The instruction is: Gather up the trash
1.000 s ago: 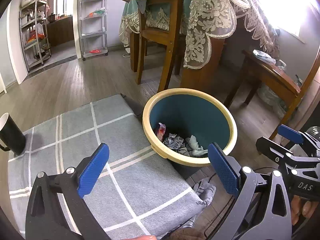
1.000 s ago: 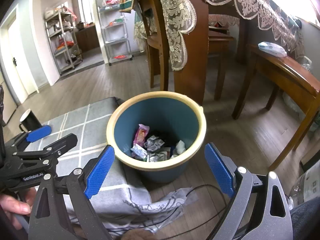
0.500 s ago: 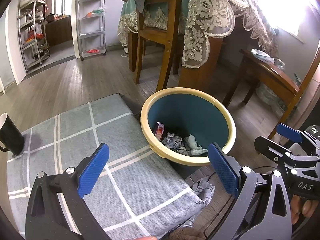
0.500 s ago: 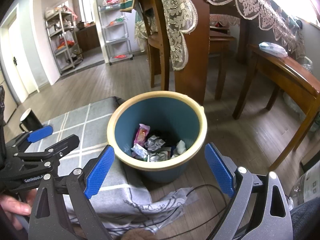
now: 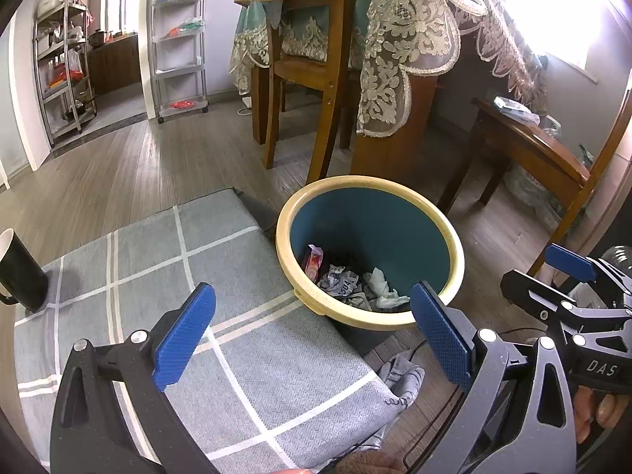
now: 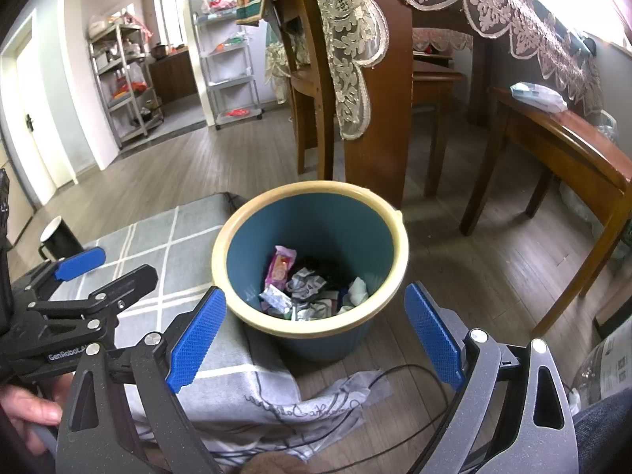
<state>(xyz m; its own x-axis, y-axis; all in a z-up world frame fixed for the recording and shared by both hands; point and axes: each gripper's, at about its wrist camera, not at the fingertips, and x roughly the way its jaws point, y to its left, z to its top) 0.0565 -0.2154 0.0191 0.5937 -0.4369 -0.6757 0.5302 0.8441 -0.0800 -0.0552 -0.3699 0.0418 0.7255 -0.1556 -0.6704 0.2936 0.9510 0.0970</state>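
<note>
Wood floor (image 6: 466, 260) under grey checked cloth (image 5: 130, 260), bin (image 6: 391, 229), mug (image 5: 17, 272).

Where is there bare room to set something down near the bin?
The grey cloth is bare between the mug and the bin. Bare floor lies between the bin and the side table. The bin's bottom is crowded with wrappers, and cables cross the near floor.

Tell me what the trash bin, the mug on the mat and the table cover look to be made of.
Trash bin: likely plastic, matte blue ribbed wall with a smooth cream rim.
Mug: probably glazed ceramic, black outside, white inside, with a slight sheen.
Table cover: lace fabric, cream openwork with scalloped edges you can see through.
</note>
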